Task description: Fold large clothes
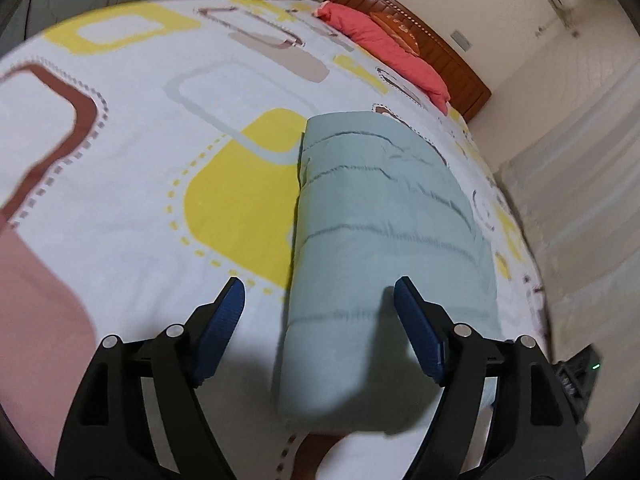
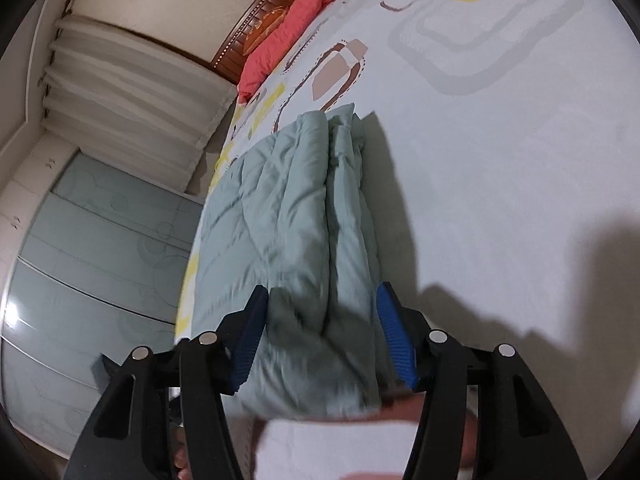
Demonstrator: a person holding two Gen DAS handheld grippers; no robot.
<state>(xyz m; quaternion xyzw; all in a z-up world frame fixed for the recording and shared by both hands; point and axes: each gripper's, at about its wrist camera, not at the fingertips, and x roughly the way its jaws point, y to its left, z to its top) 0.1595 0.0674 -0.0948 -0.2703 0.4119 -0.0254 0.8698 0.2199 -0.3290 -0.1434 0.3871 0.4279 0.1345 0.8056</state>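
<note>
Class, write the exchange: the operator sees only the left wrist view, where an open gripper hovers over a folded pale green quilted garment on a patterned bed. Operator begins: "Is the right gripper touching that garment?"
Observer: Yes. The right gripper has its blue-padded fingers on either side of the near end of the folded pale green quilted garment.
Operator: How many layers does the folded edge show?
Observer: From the right wrist view, several stacked layers show along the edge that faces the middle of the bed sheet.
Operator: What lies beyond the bed on that side?
Observer: Pale glass-fronted wardrobe doors and white pleated curtains.
</note>
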